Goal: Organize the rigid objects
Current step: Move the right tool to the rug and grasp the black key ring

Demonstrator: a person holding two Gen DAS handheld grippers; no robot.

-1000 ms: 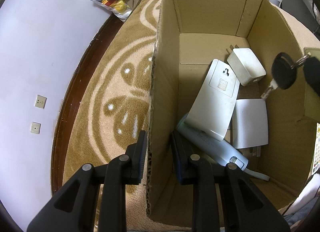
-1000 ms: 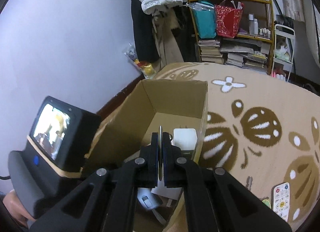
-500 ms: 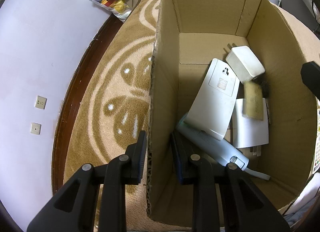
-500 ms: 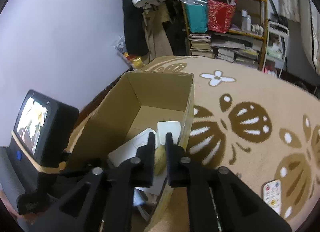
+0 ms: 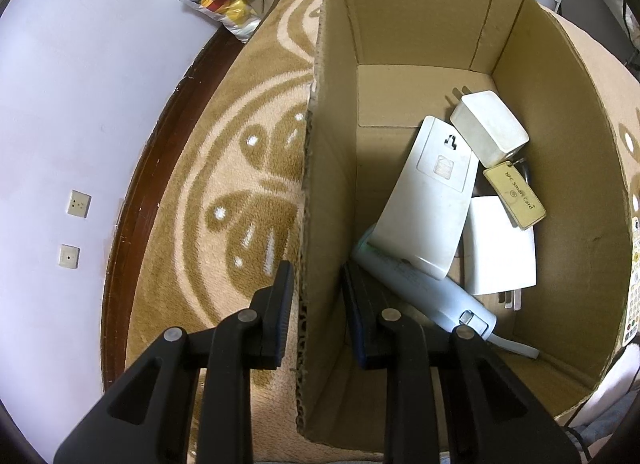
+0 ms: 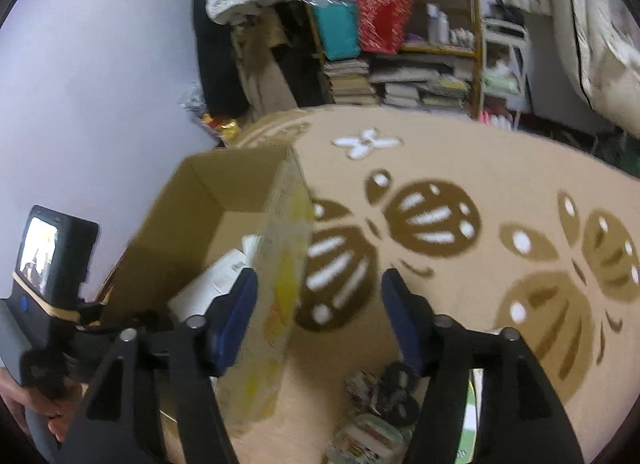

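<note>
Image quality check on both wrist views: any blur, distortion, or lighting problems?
Left wrist view: sharp, text on the NFC card readable, strong fisheye bending the cardboard box walls, dim warm light, soft shadows. Right wrist view: motion-smeared, box edge and items on the carpet blurred, shelves soft.

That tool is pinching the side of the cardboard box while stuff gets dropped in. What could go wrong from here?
1. The left tool grips only the thin wall of the cardboard box; a tug could bend or tear it.
2. The things inside lie loosely piled: the beige card tag rests on a white block beside the white charger. Further drops may knock them about.
3. The right tool, jaws just opened and empty, sits near the box's edge and might bump it.
</note>
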